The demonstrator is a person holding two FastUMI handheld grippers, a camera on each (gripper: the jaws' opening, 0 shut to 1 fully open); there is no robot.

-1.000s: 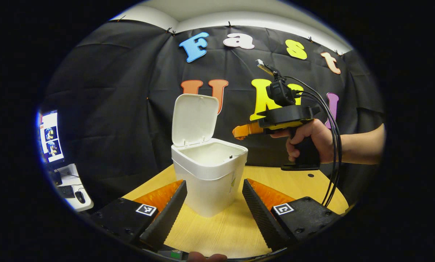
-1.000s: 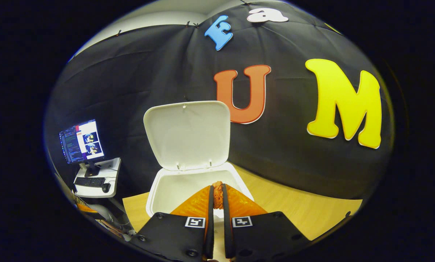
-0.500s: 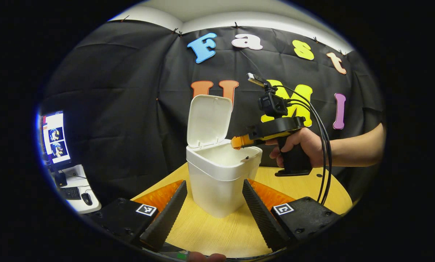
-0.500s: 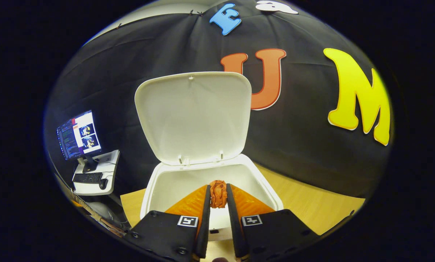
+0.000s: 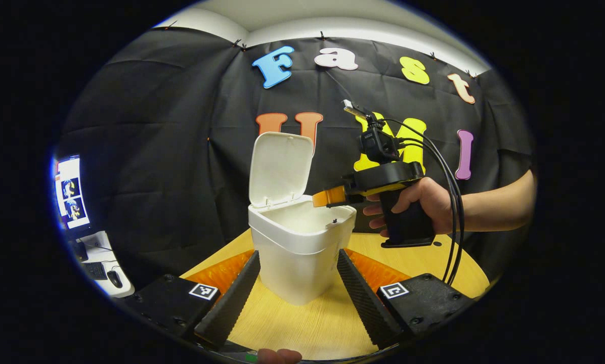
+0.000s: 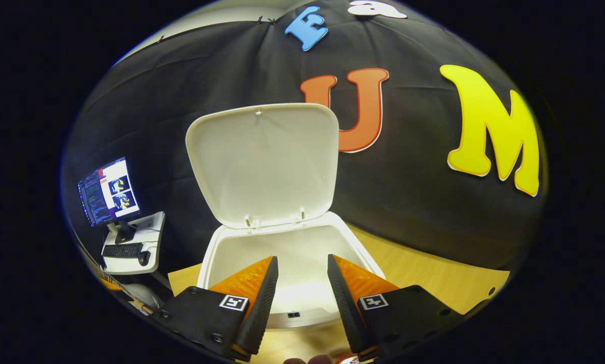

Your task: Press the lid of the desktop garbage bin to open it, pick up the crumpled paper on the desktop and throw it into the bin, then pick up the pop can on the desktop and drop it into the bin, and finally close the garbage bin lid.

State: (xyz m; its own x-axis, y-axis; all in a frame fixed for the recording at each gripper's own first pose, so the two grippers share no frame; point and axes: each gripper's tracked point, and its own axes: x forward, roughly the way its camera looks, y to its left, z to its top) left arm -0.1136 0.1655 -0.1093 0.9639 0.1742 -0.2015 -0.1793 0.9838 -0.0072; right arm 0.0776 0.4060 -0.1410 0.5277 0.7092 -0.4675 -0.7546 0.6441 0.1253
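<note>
The white garbage bin [image 5: 302, 247] stands on the wooden table with its lid [image 5: 281, 169] flipped up and upright. In the left gripper view my left gripper [image 5: 298, 257] is open low over the table, one finger on each side of the bin's base. The right gripper [image 5: 327, 197], held in a hand [image 5: 426, 202], hovers over the bin's right rim. In the right gripper view the right gripper [image 6: 301, 263] is open above the bin's mouth [image 6: 292, 258], with nothing between its fingers. The lid [image 6: 264, 164] rises behind it. The bin's bottom is hidden.
A monitor [image 5: 71, 189] with a keyboard and mouse sits on a small stand off the table's left side, also seen as the monitor [image 6: 107, 192] in the right gripper view. Bare tabletop [image 5: 424, 255] lies right of the bin. Cables hang from the right gripper.
The right gripper moved in over the bin while shut on an orange crumpled wad, then opened; the wad is gone from between its fingers. The left gripper stayed open beside the bin.
</note>
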